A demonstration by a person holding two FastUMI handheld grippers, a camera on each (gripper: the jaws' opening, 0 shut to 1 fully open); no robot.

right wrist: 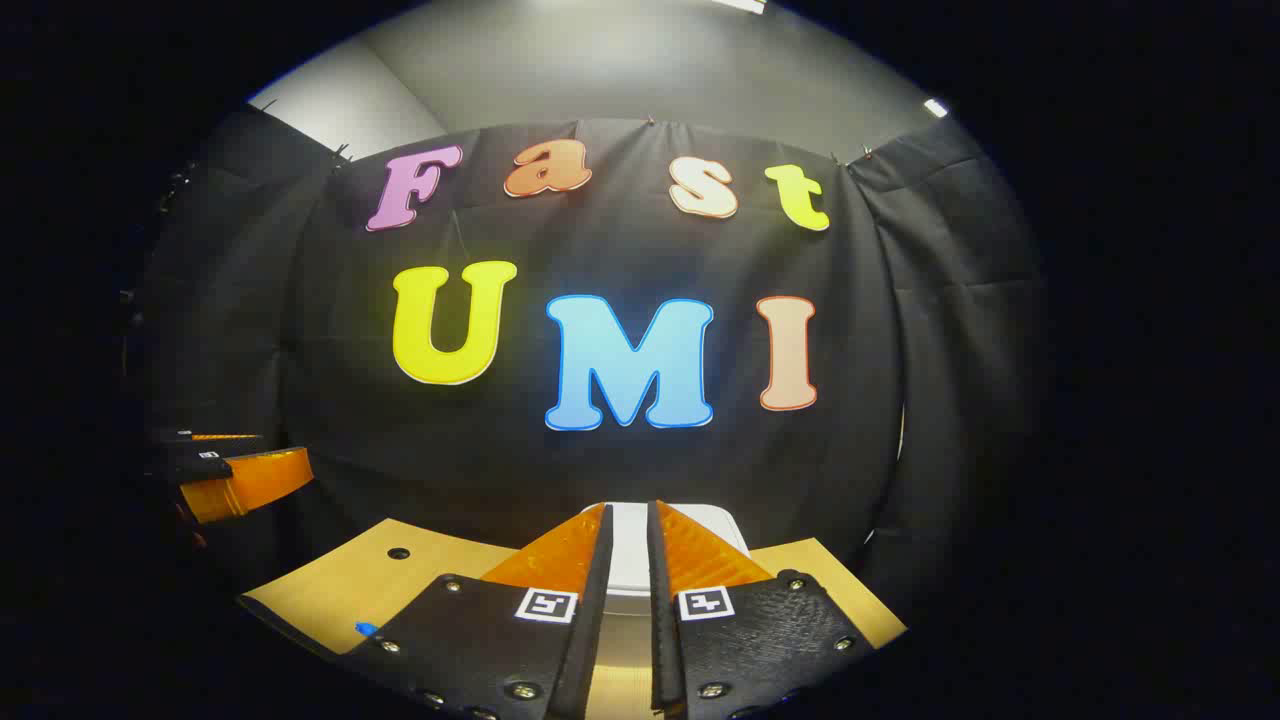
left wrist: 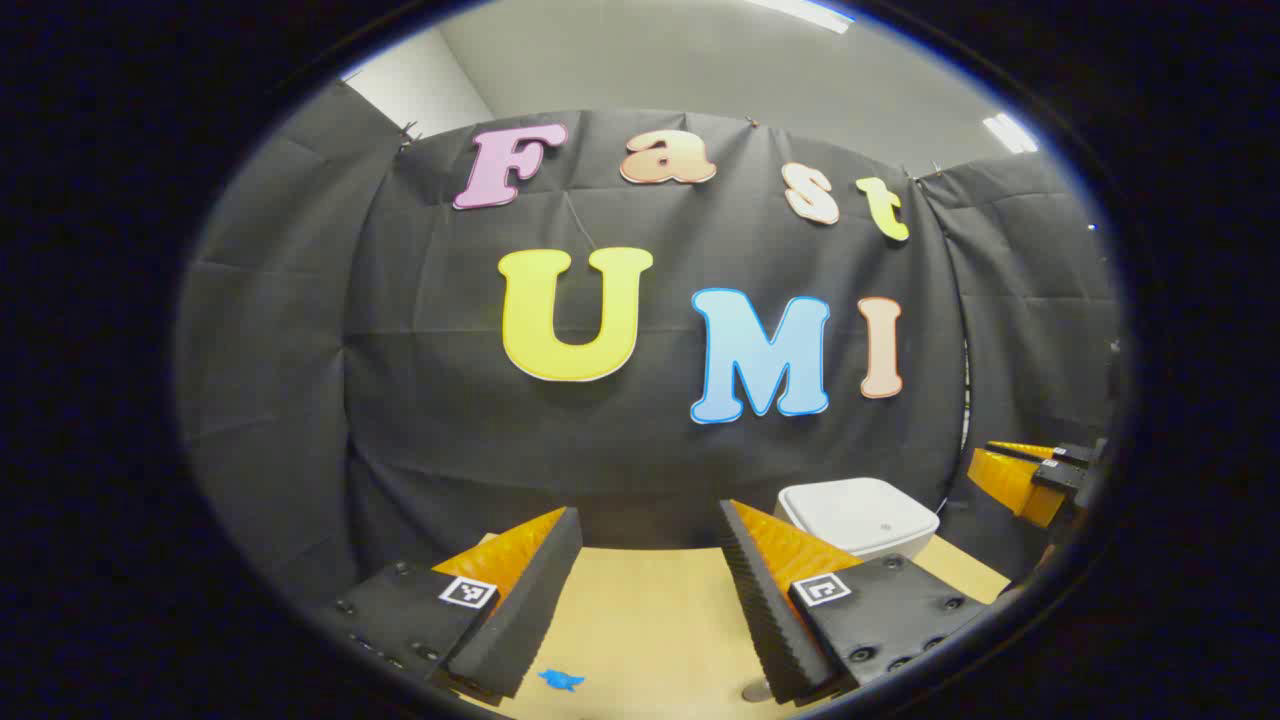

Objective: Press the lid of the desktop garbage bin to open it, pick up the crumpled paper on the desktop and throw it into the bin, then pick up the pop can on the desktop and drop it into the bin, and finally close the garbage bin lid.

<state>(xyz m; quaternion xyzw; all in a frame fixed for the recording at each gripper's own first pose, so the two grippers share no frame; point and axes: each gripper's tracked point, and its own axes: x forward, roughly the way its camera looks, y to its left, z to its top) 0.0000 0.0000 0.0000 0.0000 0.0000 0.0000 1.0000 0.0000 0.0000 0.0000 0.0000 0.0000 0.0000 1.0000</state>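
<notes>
Risk of a missed press: right hand-held gripper [right wrist: 628, 600], jaws narrowed to a slit and empty, faces the closed white plastic bin [left wrist: 858, 515] on the tan wooden counter [left wrist: 640, 620] — an off-centre push could skid it; left hand-held gripper [left wrist: 645, 600] gapes wide, empty.

The left gripper [left wrist: 645, 600] hovers over the tan surface [left wrist: 640, 620] with its jaws spread wide and nothing between them. Beyond the right jaw, partly hidden behind it, stands the white garbage bin [left wrist: 860, 515] with its lid down, against the black cloth wall. A small blue mark [left wrist: 561, 680] lies on the surface just inside the left jaw. Farther right of the bin, the other gripper [left wrist: 1030, 475] pokes in from the edge, raised above the surface.
</notes>
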